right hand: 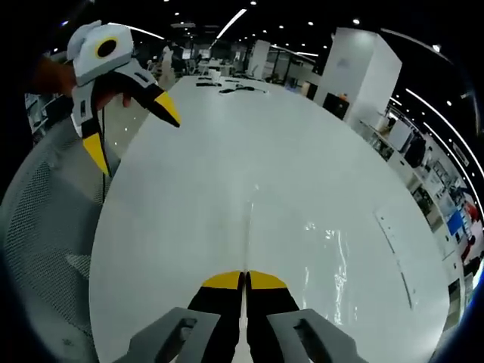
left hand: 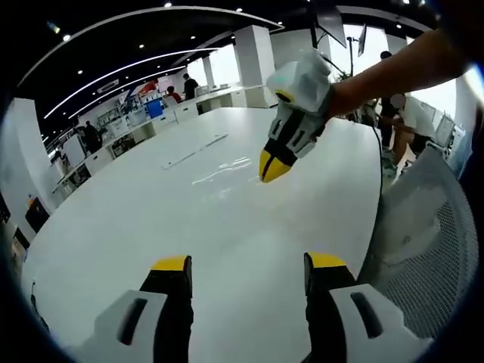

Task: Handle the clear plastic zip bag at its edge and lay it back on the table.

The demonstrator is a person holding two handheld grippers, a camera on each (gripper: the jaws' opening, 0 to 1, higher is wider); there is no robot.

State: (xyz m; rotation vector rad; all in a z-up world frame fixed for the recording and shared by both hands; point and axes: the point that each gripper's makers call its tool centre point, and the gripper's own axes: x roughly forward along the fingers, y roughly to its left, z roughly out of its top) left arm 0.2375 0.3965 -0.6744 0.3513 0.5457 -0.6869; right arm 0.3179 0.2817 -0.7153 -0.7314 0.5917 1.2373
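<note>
**Right gripper at the bag's near edge, left held off**

The clear plastic zip bag (right hand: 318, 249) lies flat on the white oval table (right hand: 197, 151), its long axis running away from the right gripper (right hand: 244, 278). That gripper's yellow-tipped jaws are pressed together at the bag's near edge — whether film is caught between them I cannot tell, as the plastic is nearly invisible against the tabletop. In the left gripper view the same bag (left hand: 223, 171) shows as a faint glint well ahead, with the right gripper's tip touching or just above its edge.

The left gripper (left hand: 248, 265) hovers with jaws spread, holding nothing, far from the bag — so the right is much the nearer. A grey mesh chair (left hand: 431, 249) stands beside the table. No brand, label or writing is readable.
</note>
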